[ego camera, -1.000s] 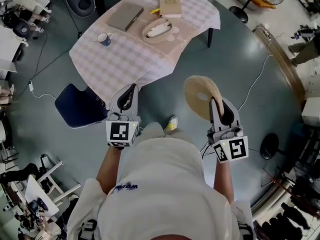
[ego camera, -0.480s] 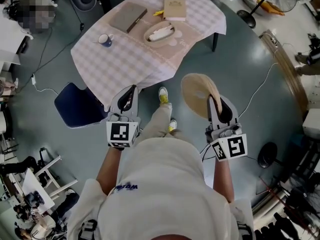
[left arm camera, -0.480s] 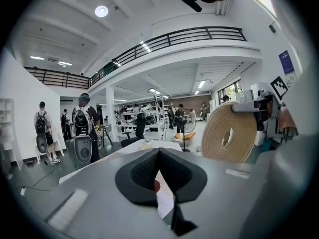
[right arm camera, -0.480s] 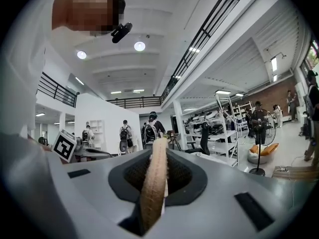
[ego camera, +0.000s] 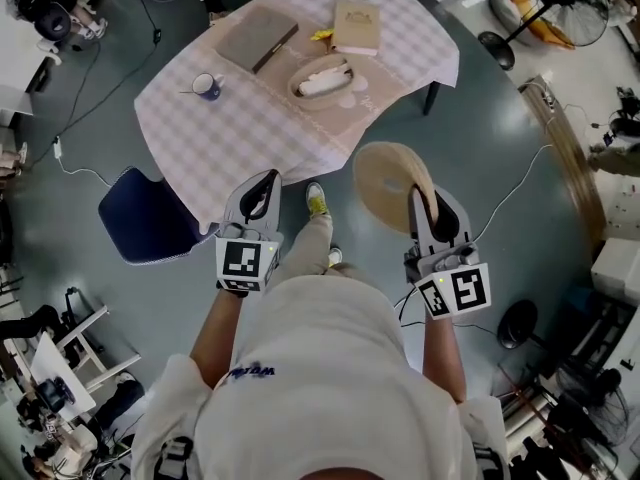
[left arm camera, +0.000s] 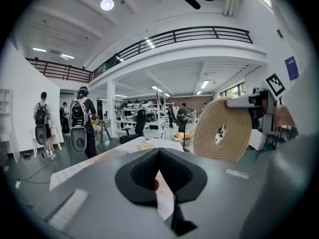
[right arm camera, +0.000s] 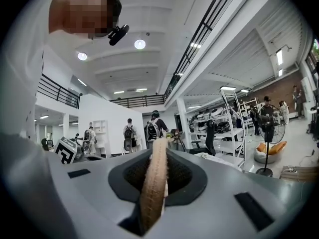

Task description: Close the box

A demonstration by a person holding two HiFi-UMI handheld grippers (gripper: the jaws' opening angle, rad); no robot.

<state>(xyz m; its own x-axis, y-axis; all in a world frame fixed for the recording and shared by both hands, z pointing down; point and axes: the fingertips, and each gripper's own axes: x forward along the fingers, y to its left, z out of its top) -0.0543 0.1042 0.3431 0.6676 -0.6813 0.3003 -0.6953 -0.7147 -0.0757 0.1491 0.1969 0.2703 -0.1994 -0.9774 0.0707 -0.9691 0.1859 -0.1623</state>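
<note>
An oval woven box (ego camera: 322, 78) lies open on the checked table (ego camera: 230, 133), with something white inside it. Its round woven lid (ego camera: 388, 183) hangs over the floor short of the table, with my right gripper (ego camera: 421, 206) shut on its near rim. In the right gripper view the lid (right arm camera: 154, 183) stands edge-on between the jaws of the right gripper (right arm camera: 158, 151). In the left gripper view the lid (left arm camera: 223, 136) shows flat-on at the right. My left gripper (ego camera: 262, 190) is level with it on the left, shut and empty, and points at the table's near edge (left arm camera: 149, 146).
On the table stand a blue mug (ego camera: 207, 86), a grey notebook (ego camera: 258, 38) and a tan book (ego camera: 357, 26). A blue chair (ego camera: 150, 218) sits left of the near table corner. Cables cross the floor. People with backpacks (left arm camera: 79, 126) stand far behind the table.
The person has stepped toward the table. Both grippers moved forward with them and the lid stays in the right one. The table sits nearer in the left gripper view.
</note>
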